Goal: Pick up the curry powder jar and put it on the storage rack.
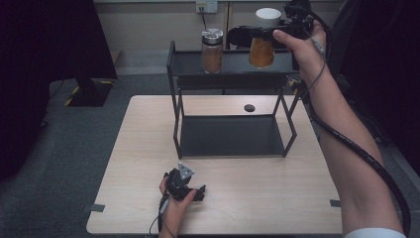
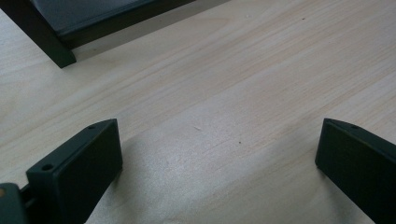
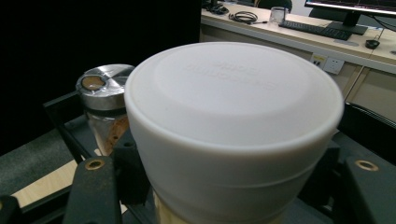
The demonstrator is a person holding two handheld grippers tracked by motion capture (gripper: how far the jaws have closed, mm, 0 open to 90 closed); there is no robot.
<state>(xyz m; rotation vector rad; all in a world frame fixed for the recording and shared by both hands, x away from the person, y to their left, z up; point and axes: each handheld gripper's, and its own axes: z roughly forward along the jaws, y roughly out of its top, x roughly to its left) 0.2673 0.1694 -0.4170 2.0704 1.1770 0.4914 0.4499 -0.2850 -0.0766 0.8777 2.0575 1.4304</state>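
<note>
Item one: white-lidded jar (image 1: 263, 43) with amber-brown contents, held above the right end of the black rack's top shelf (image 1: 233, 64), pinched just under its lid between the fingers of the right gripper (image 1: 262, 33), which reaches in level from the right. In the right gripper view the white lid (image 3: 233, 116) sits close up between the two black fingers (image 3: 93, 186).
Item two: steel-lidded jar (image 1: 212, 50), brown contents, upright on the top shelf, near the held jar on its left, apart from it.
Item three: lower shelf (image 1: 230, 136) of the rack, resting on the table (image 1: 148, 148).
Item four: left gripper (image 1: 190, 191), held low over the table near the front edge, fingers (image 2: 79, 172) spread wide over bare wood
</note>
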